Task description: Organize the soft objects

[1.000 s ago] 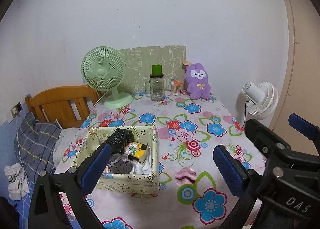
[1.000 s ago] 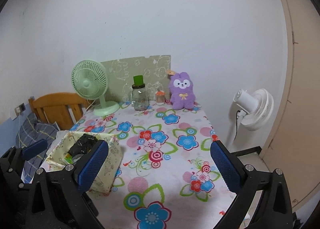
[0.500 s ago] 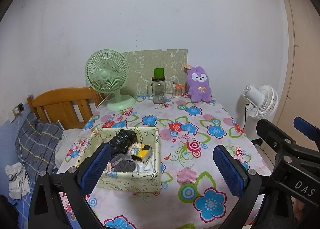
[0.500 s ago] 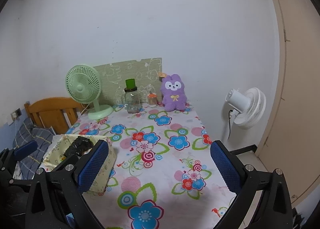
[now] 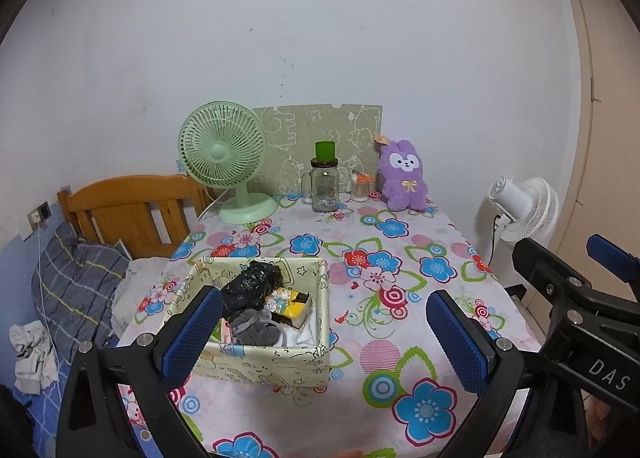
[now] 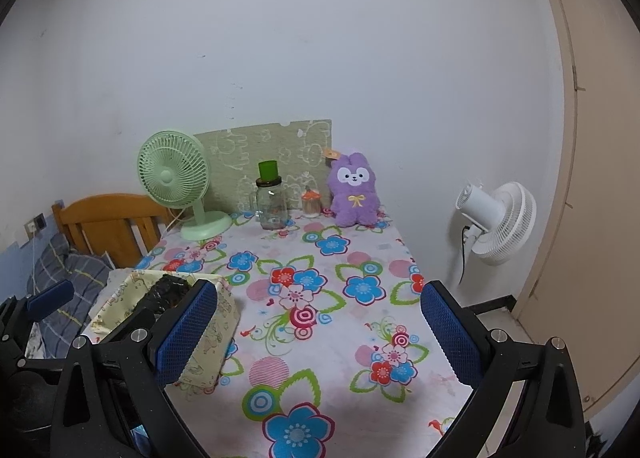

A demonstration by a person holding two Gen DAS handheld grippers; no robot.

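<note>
Soft things fill a fabric box that sits on the near left part of the table, just behind the left finger of the left gripper. That gripper hangs above the table's near edge with its blue pads spread wide and nothing between them. The right gripper is likewise spread wide and empty, over the near middle of the table, with the box off to its left, partly hidden by its left pad.

The box is pale yellow-green with a cartoon print and an open top. Inside lie a crumpled black bag at the back, a grey knitted piece in front, a yellow printed packet to the right, and some white cloth at the near right corner.

The left view looks down into the box and shows all of these; the right view sees only its outer side and the black bag on top. The left view also catches the right gripper's body at the right edge, and the right view the left gripper's at its left edge.

Farther back, along the wall, stand a green fan, a glass jar with a green cup on it, a small jar, and a purple plush rabbit. A patterned board leans behind them. A white fan stands past the table's right side; a wooden bed head and a plaid pillow lie to the left.
</note>
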